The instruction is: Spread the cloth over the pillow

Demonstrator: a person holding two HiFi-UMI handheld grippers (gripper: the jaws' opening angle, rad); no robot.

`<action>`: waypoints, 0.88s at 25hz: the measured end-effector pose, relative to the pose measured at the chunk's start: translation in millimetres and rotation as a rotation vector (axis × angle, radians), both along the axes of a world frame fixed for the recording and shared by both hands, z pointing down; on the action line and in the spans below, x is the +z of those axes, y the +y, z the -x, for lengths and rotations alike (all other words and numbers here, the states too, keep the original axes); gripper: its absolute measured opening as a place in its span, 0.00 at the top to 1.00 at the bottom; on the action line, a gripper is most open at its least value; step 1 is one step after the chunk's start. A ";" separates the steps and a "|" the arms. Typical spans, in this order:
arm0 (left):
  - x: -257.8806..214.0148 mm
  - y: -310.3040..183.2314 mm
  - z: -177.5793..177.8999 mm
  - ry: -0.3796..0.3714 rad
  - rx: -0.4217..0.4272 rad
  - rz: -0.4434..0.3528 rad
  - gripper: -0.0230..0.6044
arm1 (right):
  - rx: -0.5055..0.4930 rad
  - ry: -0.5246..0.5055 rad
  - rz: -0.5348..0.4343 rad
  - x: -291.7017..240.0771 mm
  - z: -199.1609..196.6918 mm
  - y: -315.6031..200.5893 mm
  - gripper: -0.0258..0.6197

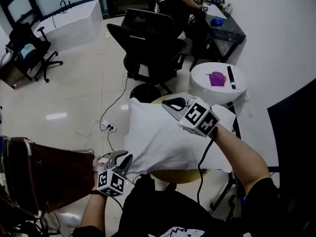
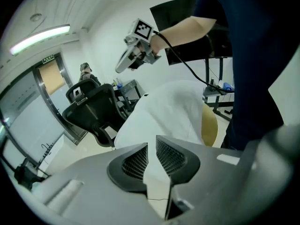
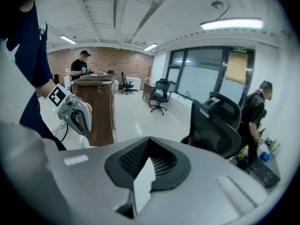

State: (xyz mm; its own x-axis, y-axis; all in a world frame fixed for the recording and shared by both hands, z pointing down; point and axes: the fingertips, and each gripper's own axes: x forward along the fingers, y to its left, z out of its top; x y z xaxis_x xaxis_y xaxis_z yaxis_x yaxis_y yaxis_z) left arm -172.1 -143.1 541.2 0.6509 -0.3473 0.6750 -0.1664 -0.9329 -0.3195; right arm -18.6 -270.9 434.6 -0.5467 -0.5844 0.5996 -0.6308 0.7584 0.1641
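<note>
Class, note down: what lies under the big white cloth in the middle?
Only the edge of a round yellow stool seat shows beneath the white cloth. Whatever else lies under it is covered and cannot be seen.

Grey left gripper (image 1: 123, 158) and right gripper (image 1: 170, 104) bear black-and-white marker cubes (image 1: 199, 117).

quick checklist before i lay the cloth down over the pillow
1. Left gripper closed on the white cloth: ok, cloth is pinched between its jaws.
2. Right gripper closed on the cloth: ok, a white fold sits in its shut jaws.
3. Cloth held between both grippers above the yellow seat: ok.
4. Pillow in place underneath: cannot tell, the cloth hides it.
5. Right gripper's cable clear of the cloth: cannot tell; in the head view it hangs across the cloth's near right side.
</note>
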 end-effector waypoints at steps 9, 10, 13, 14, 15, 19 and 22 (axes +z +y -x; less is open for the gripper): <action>-57.0 23.8 -70.4 0.024 0.016 -0.010 0.98 | 0.223 -0.151 -0.074 -38.0 -118.8 129.5 0.95; -63.3 24.7 -79.4 0.023 0.018 -0.018 0.98 | 0.245 -0.167 -0.085 -39.7 -128.4 142.6 0.95; -77.8 23.9 -105.0 0.017 0.009 -0.041 0.98 | 0.296 -0.216 -0.109 -41.1 -151.3 177.8 0.95; -80.5 25.7 -113.1 0.019 -0.001 -0.037 0.98 | 0.307 -0.230 -0.111 -40.3 -156.4 190.0 0.95; -82.2 29.6 -120.7 0.022 -0.012 -0.032 0.98 | 0.316 -0.241 -0.111 -38.9 -160.2 202.9 0.95; -79.1 58.6 -145.5 0.017 -0.007 -0.022 0.98 | 0.333 -0.264 -0.100 -25.4 -166.0 253.2 0.95; -74.7 80.3 -158.5 0.045 -0.010 0.001 0.98 | 0.354 -0.293 -0.071 -8.9 -169.3 283.2 0.95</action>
State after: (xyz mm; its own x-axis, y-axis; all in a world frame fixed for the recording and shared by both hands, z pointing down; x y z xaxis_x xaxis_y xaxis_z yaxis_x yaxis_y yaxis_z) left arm -13.6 -62.8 466.5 0.6775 -0.3530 0.6453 -0.1896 -0.9315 -0.3104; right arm 150.7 12.4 425.7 -0.4472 -0.7994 0.4013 -0.8761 0.4818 -0.0165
